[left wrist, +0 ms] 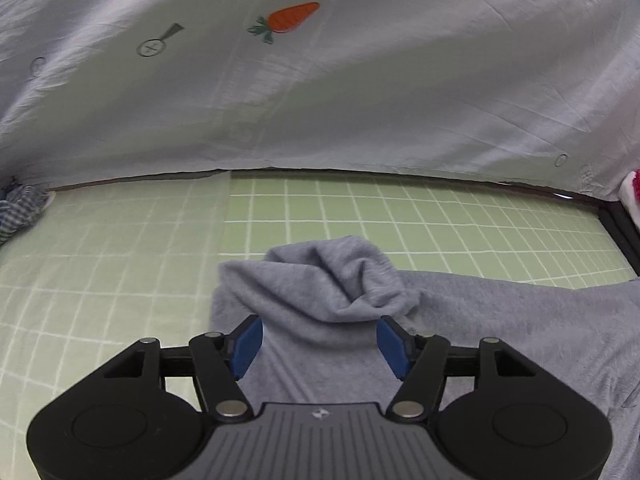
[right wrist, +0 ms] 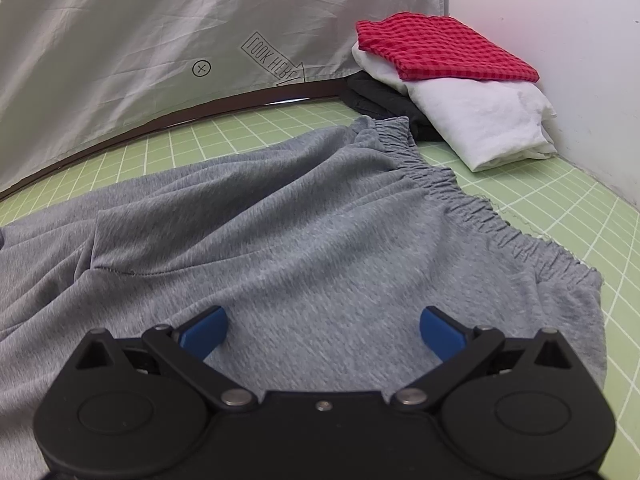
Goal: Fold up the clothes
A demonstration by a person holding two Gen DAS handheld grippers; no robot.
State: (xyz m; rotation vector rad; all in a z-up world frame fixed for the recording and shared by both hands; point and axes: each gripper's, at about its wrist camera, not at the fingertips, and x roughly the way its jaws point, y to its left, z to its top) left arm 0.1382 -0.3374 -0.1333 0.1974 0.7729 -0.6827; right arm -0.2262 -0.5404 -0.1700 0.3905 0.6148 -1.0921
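A pair of grey jersey shorts (right wrist: 304,216) lies spread on the green grid mat (right wrist: 580,216), the elastic waistband (right wrist: 452,188) toward the right. In the left wrist view a bunched leg end of the grey shorts (left wrist: 336,276) stands up in a rumpled peak just ahead of my left gripper (left wrist: 320,338). That gripper is open, its blue pads (left wrist: 246,344) apart on either side of the cloth and not pressing it. My right gripper (right wrist: 324,330) is open wide above the middle of the shorts, with nothing pinched.
A pale sheet with carrot prints (left wrist: 320,80) hangs along the mat's far edge. A stack of folded clothes, red check (right wrist: 440,48) on white (right wrist: 484,120) on dark, sits at the back right by a white wall. Blue striped cloth (left wrist: 20,208) lies at the far left.
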